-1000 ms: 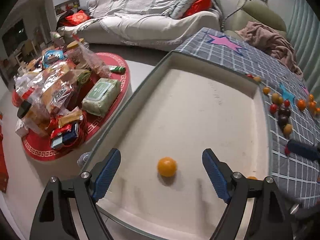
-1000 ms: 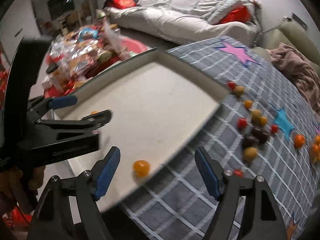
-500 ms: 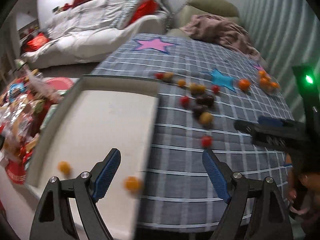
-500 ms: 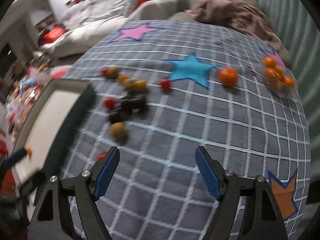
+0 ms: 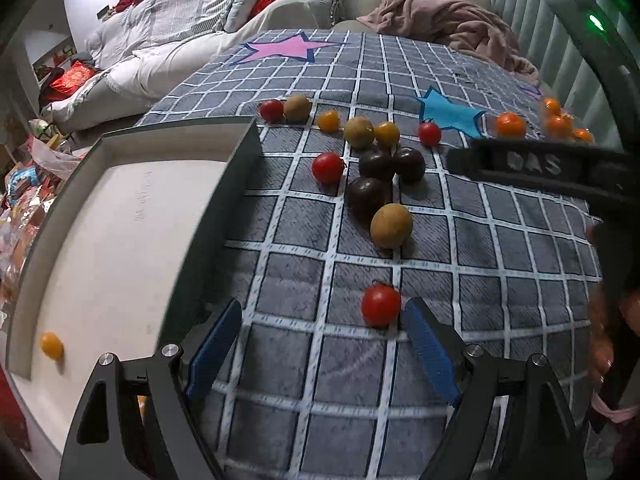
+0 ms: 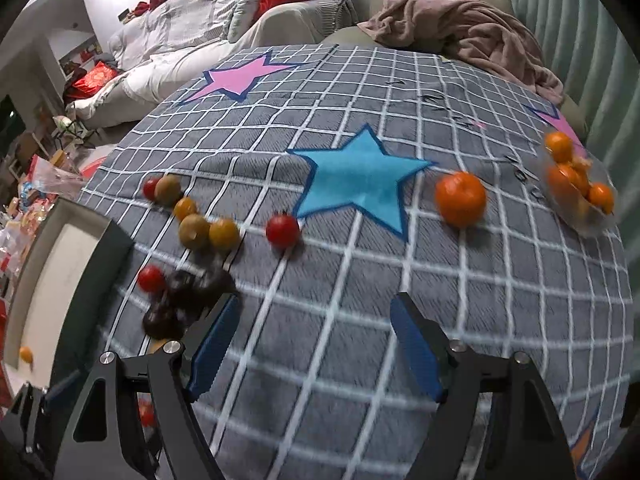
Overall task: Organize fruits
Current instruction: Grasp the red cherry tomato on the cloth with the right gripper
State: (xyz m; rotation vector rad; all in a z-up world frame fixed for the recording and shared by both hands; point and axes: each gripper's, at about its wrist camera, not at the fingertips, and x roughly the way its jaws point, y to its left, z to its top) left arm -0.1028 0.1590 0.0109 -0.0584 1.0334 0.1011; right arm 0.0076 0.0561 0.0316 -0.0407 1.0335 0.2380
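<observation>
Small fruits lie scattered on a grey checked cloth (image 5: 320, 360). My left gripper (image 5: 324, 344) is open and empty; a red tomato (image 5: 381, 310) sits just inside its right finger. Beyond lie a yellow-green fruit (image 5: 391, 225) and dark plums (image 5: 366, 196). A white tray (image 5: 112, 240) on the left holds one small orange fruit (image 5: 52, 345). My right gripper (image 6: 316, 344) is open and empty over bare cloth, with the dark plums (image 6: 180, 300) by its left finger. A tangerine (image 6: 460, 199) lies ahead and a clear bowl of tangerines (image 6: 576, 184) at far right.
The right gripper's body (image 5: 560, 168) crosses the left wrist view at right. A brown blanket (image 6: 460, 28) and a sofa (image 6: 200, 20) lie beyond the cloth. Packaged snacks (image 5: 24, 200) crowd the floor left of the tray.
Both grippers have swung right, from over the tray to over the cloth. The left one now frames the near red tomato. The right one has moved closer to the cloth.
</observation>
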